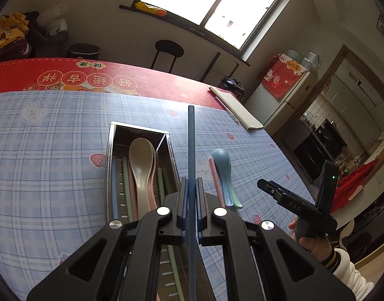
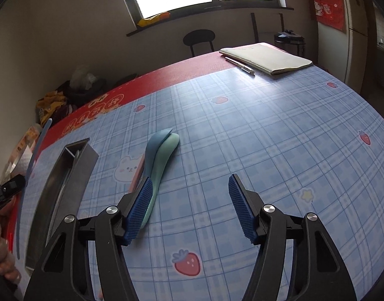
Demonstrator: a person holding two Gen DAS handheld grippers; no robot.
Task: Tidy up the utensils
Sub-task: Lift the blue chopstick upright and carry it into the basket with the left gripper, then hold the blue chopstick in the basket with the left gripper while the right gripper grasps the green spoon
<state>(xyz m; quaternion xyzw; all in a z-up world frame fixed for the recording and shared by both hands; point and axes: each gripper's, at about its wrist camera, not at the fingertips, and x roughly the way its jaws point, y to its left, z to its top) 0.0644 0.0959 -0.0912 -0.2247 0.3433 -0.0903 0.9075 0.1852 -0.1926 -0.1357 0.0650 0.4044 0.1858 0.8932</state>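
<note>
My left gripper (image 1: 191, 183) is shut on a long dark-blue chopstick (image 1: 191, 140) that sticks out forward above the table. Just left of it lies an open steel utensil box (image 1: 111, 150), which holds a beige spoon (image 1: 141, 165) and several pastel chopsticks. On the plaid cloth to the right, a blue spoon (image 2: 155, 150) is nested on a green spoon (image 2: 172, 141), with a pink chopstick (image 2: 137, 175) beside them. My right gripper (image 2: 190, 200) stands open over bare cloth. Its left finger (image 2: 139, 208) is close to the spoon handles, and nothing is between the pads.
A notebook (image 2: 267, 56) with a pen (image 2: 239, 66) beside it lies at the far right of the table. A red mat (image 1: 141, 75) covers the far side. Beyond the table's far edge stands a black stool (image 1: 168, 50). A person's hand (image 1: 310, 243) holds the right gripper.
</note>
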